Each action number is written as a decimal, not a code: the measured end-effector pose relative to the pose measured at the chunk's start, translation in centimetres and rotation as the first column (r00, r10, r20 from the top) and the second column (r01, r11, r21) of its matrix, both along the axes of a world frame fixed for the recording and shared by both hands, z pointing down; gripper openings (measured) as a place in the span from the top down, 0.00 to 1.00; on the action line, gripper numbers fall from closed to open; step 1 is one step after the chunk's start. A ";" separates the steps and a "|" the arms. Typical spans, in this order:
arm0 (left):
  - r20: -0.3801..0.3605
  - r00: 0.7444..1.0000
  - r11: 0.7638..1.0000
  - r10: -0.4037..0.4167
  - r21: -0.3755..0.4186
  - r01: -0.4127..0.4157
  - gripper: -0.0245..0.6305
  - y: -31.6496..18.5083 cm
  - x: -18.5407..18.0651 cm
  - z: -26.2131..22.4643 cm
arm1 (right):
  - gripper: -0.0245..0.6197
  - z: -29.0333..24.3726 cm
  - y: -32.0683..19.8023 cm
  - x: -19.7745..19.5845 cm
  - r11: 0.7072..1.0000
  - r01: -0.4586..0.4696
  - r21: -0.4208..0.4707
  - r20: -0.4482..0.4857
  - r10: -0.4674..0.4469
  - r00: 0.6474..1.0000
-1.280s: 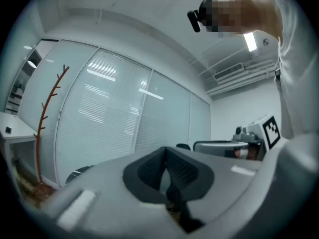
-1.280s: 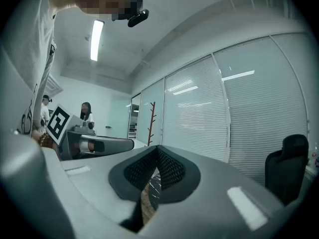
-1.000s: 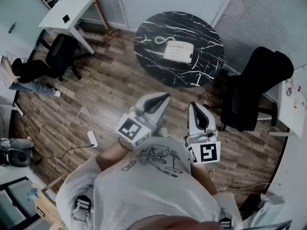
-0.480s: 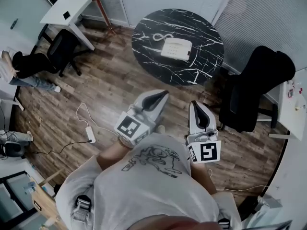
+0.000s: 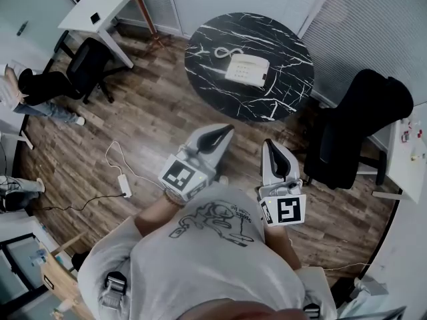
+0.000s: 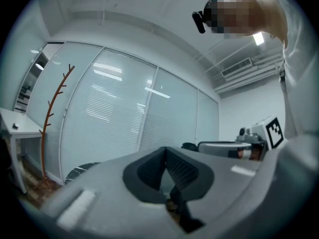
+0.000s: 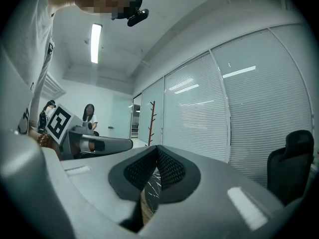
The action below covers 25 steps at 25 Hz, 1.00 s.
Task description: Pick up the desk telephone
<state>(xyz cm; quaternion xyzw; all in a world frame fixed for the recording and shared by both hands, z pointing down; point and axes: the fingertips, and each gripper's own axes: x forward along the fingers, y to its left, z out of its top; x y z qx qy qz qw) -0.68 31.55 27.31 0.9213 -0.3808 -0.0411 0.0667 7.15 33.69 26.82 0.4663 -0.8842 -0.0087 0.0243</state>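
Telephone [image 5: 247,70] sits on the round black marbled worktop [image 5: 288,79], well ahead of you. Your left tool [image 5: 220,136] and right tool [image 5: 271,151] are pressed together, empty. Likely the approach step: step closer, then spread a tool to grip it.

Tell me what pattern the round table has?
The round table is black with thin white marble veins; the head view shows it best.

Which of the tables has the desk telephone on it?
The round black veined table, holding the desk telephone; the white desk at upper left does not.
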 end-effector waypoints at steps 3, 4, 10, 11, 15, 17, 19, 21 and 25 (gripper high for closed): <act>0.000 1.000 1.000 0.007 0.004 -0.007 0.96 -1.5 0.1 0.2 | 0.95 0.1 -1.5 0.0 1.000 0.000 0.007 -0.004 0.000 1.000; 0.001 1.000 1.000 0.009 0.007 -0.009 0.96 -2.0 0.2 0.1 | 0.95 0.1 -2.1 -0.1 1.000 0.000 0.008 -0.004 0.000 1.000; -0.001 1.000 1.000 0.019 0.004 -0.019 0.96 -6.3 0.1 0.0 | 0.95 0.2 -6.2 -0.4 1.000 -0.003 0.007 -0.018 0.003 1.000; -0.002 1.000 1.000 0.020 0.003 -0.020 0.96 -7.1 0.0 0.1 | 0.95 0.3 -7.1 -0.4 1.000 -0.004 0.006 -0.022 0.004 1.000; 0.000 0.999 0.999 0.037 0.011 -0.037 0.96 -11.0 -0.2 0.6 | 0.95 0.6 -10.9 -1.0 1.000 -0.009 0.005 -0.028 0.009 1.000; -0.005 0.999 0.999 0.036 -0.003 -0.036 0.96 -12.9 -0.5 0.8 | 0.95 0.7 -12.9 -1.2 1.000 -0.011 0.002 -0.030 0.011 0.999; -0.005 0.999 0.999 0.040 -0.008 -0.040 0.96 -14.8 -0.7 1.1 | 0.95 0.8 -14.8 -1.5 1.000 -0.014 -0.004 -0.031 0.014 0.999; -0.008 0.999 0.999 0.044 -0.013 -0.044 0.96 -16.9 -0.9 1.3 | 0.95 0.9 -17.0 -1.9 1.000 -0.016 -0.012 -0.030 0.015 0.999; -0.002 0.998 0.998 0.056 -0.029 -0.057 0.96 -21.5 -1.4 1.4 | 0.95 1.2 -21.6 -2.6 0.999 -0.020 -0.025 -0.045 0.019 0.999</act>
